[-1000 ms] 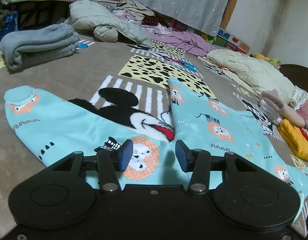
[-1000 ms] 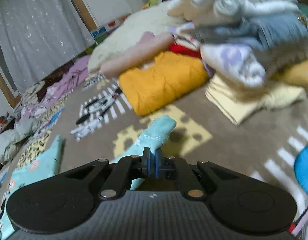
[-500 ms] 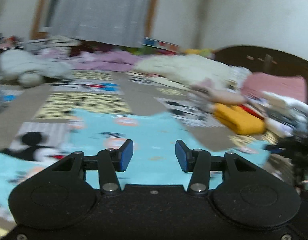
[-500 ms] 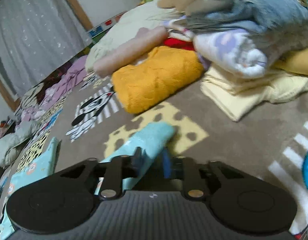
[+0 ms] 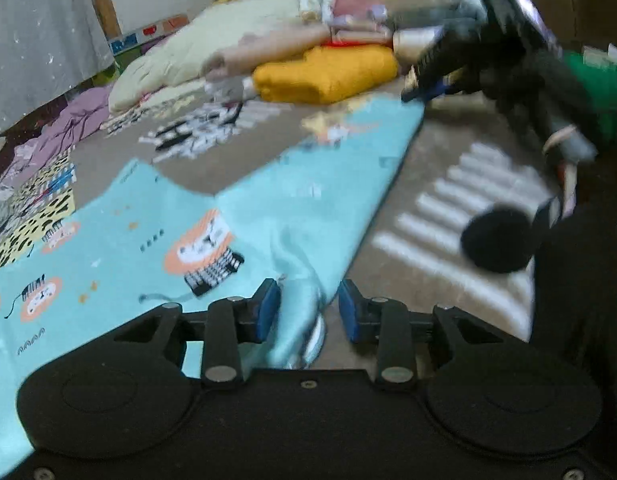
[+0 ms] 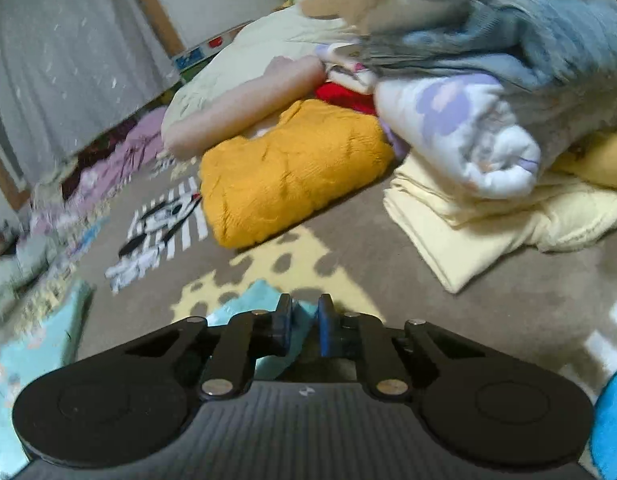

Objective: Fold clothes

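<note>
A turquoise child's garment [image 5: 168,208] with lion prints lies spread on the patterned rug [image 5: 448,184]. My left gripper [image 5: 308,312] is open at its near corner, with the bunched edge of the cloth between the pads and untouched by them. My right gripper [image 5: 422,90] shows blurred at the far corner of the same garment. In the right wrist view the right gripper [image 6: 304,328] stands open with only a narrow gap, and the tip of the turquoise garment [image 6: 252,300] lies in that gap.
A folded mustard sweater [image 6: 292,172] lies just beyond the garment. To its right stands a stack of folded clothes [image 6: 468,132] on pale yellow cloth [image 6: 488,232]. A cream quilt [image 5: 212,52] is farther back. A person's dark sleeve [image 5: 580,320] is on the right.
The left gripper has swung right from the trouser legs to the garment's near corner. The right gripper let go of the turquoise tip, opened wide, and has since narrowed around it.
</note>
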